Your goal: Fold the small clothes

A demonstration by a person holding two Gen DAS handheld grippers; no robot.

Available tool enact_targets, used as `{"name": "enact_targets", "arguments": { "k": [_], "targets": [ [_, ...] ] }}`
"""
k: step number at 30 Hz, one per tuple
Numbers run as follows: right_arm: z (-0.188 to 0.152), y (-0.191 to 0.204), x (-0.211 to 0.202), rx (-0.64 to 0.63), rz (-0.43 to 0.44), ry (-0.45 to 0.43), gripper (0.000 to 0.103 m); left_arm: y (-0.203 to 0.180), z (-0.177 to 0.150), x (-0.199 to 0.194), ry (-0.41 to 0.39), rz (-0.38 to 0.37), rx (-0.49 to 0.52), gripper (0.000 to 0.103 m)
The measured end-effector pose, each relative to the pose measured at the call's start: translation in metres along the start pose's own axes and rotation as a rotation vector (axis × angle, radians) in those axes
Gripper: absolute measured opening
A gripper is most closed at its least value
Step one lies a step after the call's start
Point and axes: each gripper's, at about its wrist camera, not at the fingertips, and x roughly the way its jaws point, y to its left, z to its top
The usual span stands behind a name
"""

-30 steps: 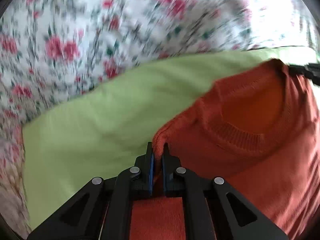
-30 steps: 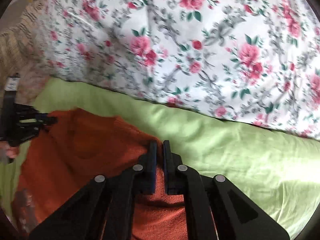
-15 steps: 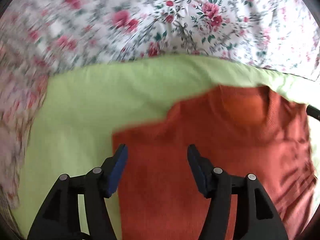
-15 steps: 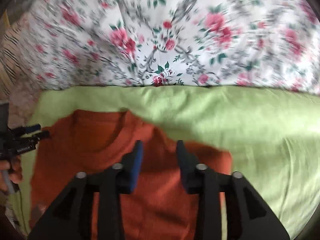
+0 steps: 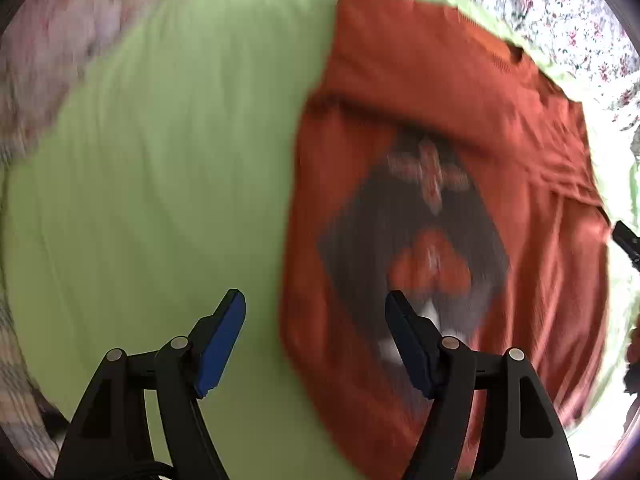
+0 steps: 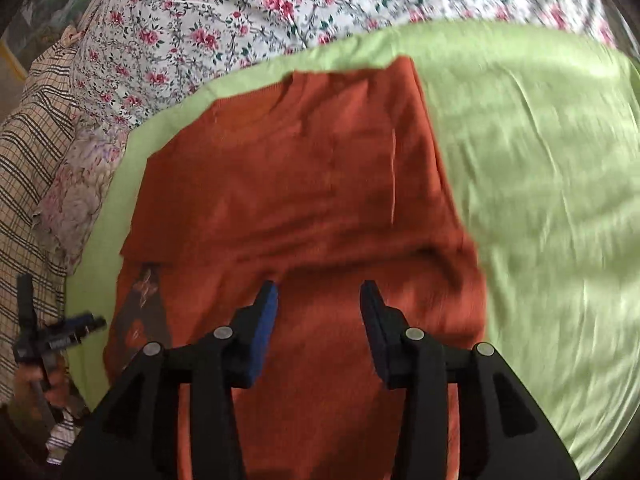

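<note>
Orange sweater [image 6: 304, 184] lies on green sheet [image 6: 540, 184] of bed, top part folded down over body. Left hand-held gripper [image 5: 314, 312] and right hand-held gripper [image 6: 318, 300] both spread wide, empty — between folds. Next, likely: grab side edge, fold across.

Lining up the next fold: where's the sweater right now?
The sweater lies flat on the green sheet, left of centre in the right wrist view, below the floral bedding; both grippers are open above it.
</note>
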Motion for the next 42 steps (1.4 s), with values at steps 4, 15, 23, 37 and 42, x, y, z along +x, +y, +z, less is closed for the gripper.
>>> {"name": "enact_targets", "arguments": {
  "k": [4,15,23,37,42],
  "targets": [
    [-0.026,0.008,-0.012,0.034,0.019,0.013,0.046,-0.011,-0.028,0.006,0.064,-0.047,-0.003,0.073],
    [-0.060,0.014,-0.053,0.058,-0.003,-0.019,0.052,-0.007,-0.082,0.013,0.106,0.037,0.148,0.055],
    [-0.099,-0.029,-0.082,0.148,-0.087,-0.005,0.056,0.035,-0.120,-0.002,0.102,-0.227,0.092,0.067],
    [-0.147,-0.029,-0.086,0.183,-0.123,0.067,0.058,0.016,-0.115,0.005,0.115,-0.265,0.193,0.030],
    [-0.169,-0.032,-0.090,0.210,-0.131,0.078,0.060,0.035,-0.123,0.004,0.143,-0.349,0.185,0.040]
  ]
}}
